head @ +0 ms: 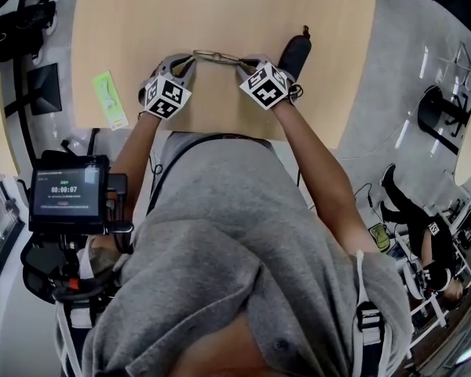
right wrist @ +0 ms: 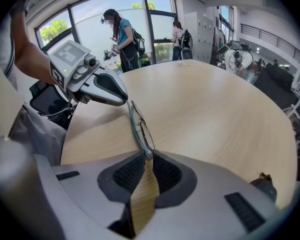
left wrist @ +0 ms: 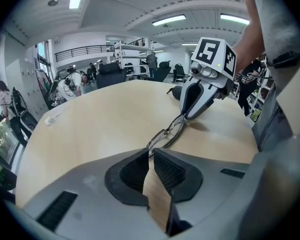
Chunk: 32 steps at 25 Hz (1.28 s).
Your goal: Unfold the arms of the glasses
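Overhead, the thin wire-framed glasses (head: 216, 56) sit toward the near edge of the pale wooden table (head: 220, 6), strung between the left hand-held gripper (head: 185, 63) and the right hand-held gripper (head: 245, 63). In the left gripper view, the jaws are pinched on one end of the frame — a slim hold that could slip. In the right gripper view, the jaws nip the other end; pulling or twisting against each other could bend the wire.
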Each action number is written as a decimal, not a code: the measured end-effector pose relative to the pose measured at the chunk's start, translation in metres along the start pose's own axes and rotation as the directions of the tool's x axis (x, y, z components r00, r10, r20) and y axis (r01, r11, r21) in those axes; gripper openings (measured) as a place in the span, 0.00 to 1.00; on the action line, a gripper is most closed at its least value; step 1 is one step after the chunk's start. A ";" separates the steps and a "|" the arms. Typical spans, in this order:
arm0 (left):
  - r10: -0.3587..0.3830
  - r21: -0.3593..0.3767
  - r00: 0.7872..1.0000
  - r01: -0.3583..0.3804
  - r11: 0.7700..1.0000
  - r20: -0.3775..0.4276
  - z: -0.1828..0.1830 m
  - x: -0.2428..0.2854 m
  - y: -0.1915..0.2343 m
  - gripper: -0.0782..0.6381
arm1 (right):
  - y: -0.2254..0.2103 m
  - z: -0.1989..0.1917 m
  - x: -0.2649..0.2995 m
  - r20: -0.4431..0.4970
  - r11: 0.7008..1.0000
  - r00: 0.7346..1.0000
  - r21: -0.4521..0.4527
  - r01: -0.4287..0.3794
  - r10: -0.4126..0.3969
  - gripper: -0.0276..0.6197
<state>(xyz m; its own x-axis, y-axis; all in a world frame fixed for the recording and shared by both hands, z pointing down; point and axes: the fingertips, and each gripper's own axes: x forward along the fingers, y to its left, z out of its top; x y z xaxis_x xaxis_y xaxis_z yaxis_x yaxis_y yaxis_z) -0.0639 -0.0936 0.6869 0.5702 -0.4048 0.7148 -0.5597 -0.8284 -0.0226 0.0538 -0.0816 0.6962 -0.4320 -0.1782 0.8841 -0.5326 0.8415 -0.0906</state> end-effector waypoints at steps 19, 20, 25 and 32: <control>-0.102 0.072 0.994 0.105 0.992 -0.043 0.004 0.004 -0.003 0.18 | 0.002 0.002 0.000 0.007 1.000 1.000 0.010 0.007 -0.007 0.12; -0.104 0.074 0.994 0.107 0.992 -0.046 0.004 0.004 -0.004 0.18 | 0.002 0.002 -0.001 0.007 1.000 1.000 0.011 0.008 -0.008 0.12; -0.095 0.088 0.994 0.099 0.991 -0.047 0.005 0.002 -0.006 0.18 | 0.003 0.001 -0.001 0.008 1.000 1.000 0.016 0.011 -0.011 0.12; -0.094 0.069 0.994 0.098 0.993 -0.058 0.003 0.000 -0.011 0.18 | 0.003 0.000 -0.002 0.009 1.000 1.000 0.021 0.012 -0.012 0.12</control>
<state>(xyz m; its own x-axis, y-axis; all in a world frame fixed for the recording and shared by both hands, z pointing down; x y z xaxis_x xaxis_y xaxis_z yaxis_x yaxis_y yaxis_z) -0.0564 -0.0857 0.6854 0.5846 -0.3020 0.7530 -0.4581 -0.8889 -0.0009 0.0532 -0.0786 0.6942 -0.4326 -0.1929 0.8807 -0.5528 0.8284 -0.0900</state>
